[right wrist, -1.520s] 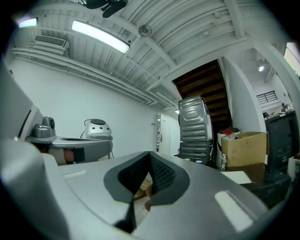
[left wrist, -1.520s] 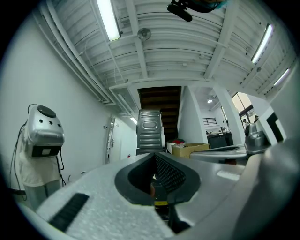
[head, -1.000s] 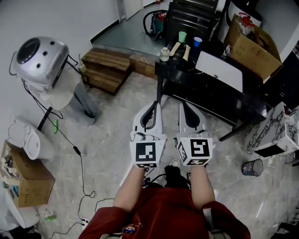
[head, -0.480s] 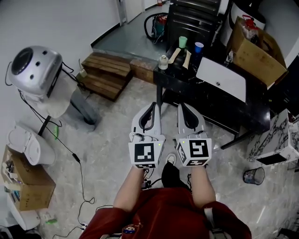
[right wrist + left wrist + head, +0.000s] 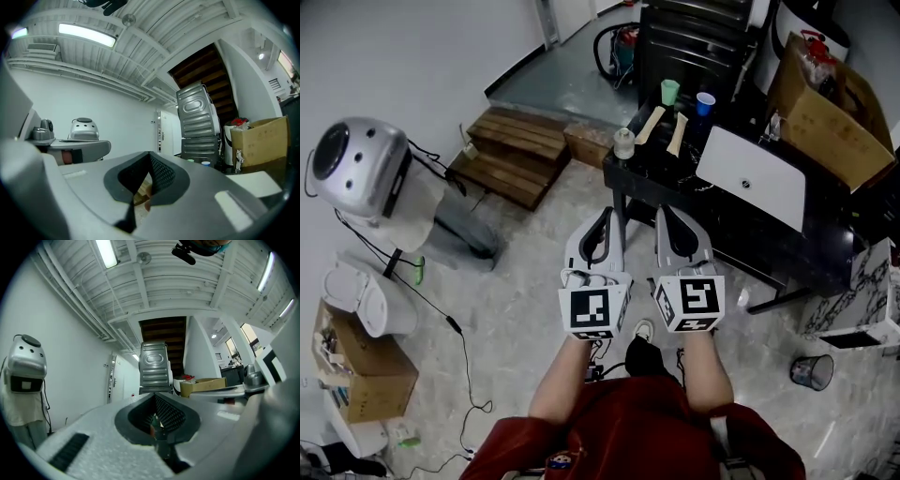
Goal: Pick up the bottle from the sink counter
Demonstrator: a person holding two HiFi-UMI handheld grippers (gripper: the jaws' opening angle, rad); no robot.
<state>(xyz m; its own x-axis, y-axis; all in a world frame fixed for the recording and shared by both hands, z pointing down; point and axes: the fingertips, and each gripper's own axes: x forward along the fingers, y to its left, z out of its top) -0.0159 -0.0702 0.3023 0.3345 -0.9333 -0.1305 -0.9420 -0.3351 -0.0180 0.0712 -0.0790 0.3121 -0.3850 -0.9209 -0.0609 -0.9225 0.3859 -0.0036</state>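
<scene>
While your left gripper and right gripper are closed and empty, the upright bottle on the desk corner ahead is nearer your left.

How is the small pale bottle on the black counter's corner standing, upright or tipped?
Upright. In the head view the small pale bottle stands on its base at the corner of the black counter, cap up.

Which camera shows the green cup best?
The head view: the green cup stands in plain sight on the black table, beside a blue cup. The right gripper view shows it only as a tiny far-off speck. In the left gripper view I can't make it out.
</scene>
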